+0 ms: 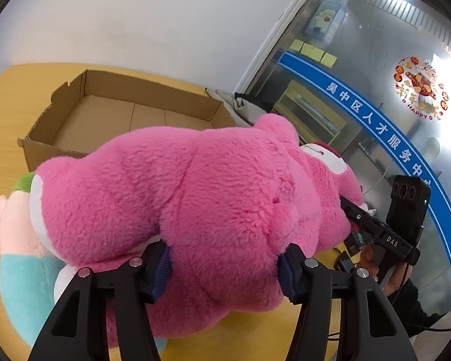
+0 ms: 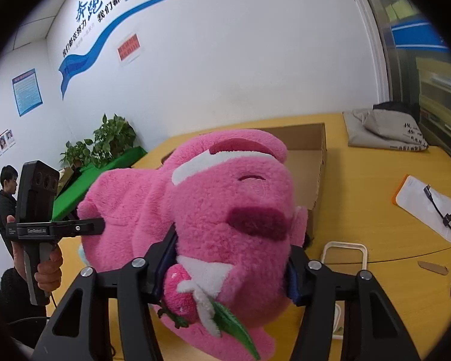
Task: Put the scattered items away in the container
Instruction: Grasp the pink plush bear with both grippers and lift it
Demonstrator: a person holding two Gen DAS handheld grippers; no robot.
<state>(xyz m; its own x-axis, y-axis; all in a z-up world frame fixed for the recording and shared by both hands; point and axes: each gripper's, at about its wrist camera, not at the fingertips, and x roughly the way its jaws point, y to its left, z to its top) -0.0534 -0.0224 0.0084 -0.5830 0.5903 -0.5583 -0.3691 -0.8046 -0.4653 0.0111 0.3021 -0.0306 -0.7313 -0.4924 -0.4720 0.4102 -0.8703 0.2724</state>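
Note:
A big pink plush bear is held off the yellow table by both grippers. My left gripper is shut on its body, pads pressed into the fur. My right gripper is shut on its head, near the plush strawberry at its neck. The right gripper also shows in the left wrist view at the bear's head, and the left gripper in the right wrist view at its body. An open, empty cardboard box lies just behind the bear, also in the right wrist view.
Another plush toy in peach, teal and green lies under the bear at left. On the table are grey cloth bags, a white packet with a cable, a white frame. Plants and a bystander are at left.

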